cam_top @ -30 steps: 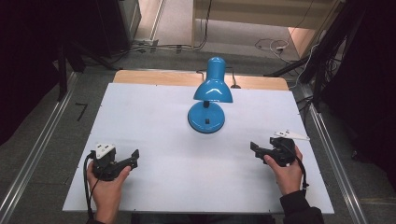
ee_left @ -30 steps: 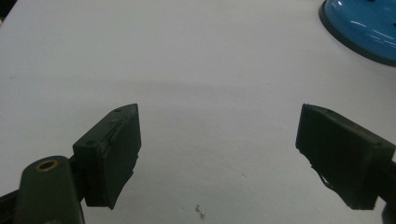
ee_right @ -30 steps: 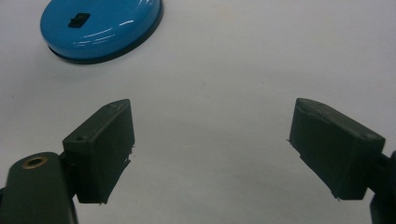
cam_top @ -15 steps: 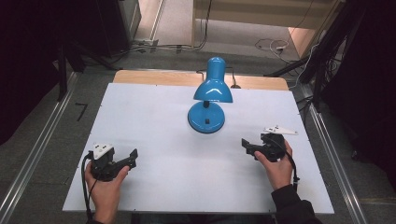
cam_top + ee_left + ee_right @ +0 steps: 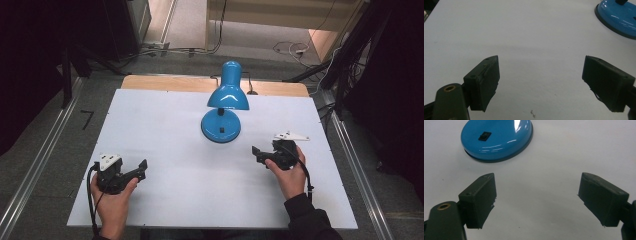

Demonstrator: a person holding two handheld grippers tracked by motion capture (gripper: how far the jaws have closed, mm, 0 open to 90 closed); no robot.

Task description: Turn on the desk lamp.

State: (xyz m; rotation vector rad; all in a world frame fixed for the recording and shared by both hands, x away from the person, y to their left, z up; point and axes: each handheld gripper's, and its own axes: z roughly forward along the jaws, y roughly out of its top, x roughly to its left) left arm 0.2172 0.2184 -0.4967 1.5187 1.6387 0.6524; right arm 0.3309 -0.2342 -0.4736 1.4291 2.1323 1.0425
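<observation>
High view: blue desk lamp [image 5: 223,107] stands upright at the middle of the white tabletop [image 5: 160,125], toward its far edge, shade above the round base. Right gripper [image 5: 257,152] is near the base, at its right front, not touching; jaws spread wide, nothing between them. Right gripper view: lamp base with its black switch [image 5: 484,136] lies ahead. Left gripper [image 5: 141,167] is well apart at the near left, jaws likewise released and empty.

Even overhead light on the white table [image 5: 165,125]; surroundings dark. Soft, slightly blurry high view. Glare streaks on the blue lamp [image 5: 227,95] shade and on its base [image 5: 499,137]. Gripper views dim, grainy, faint shadows under the near, soft-focus jaws.
</observation>
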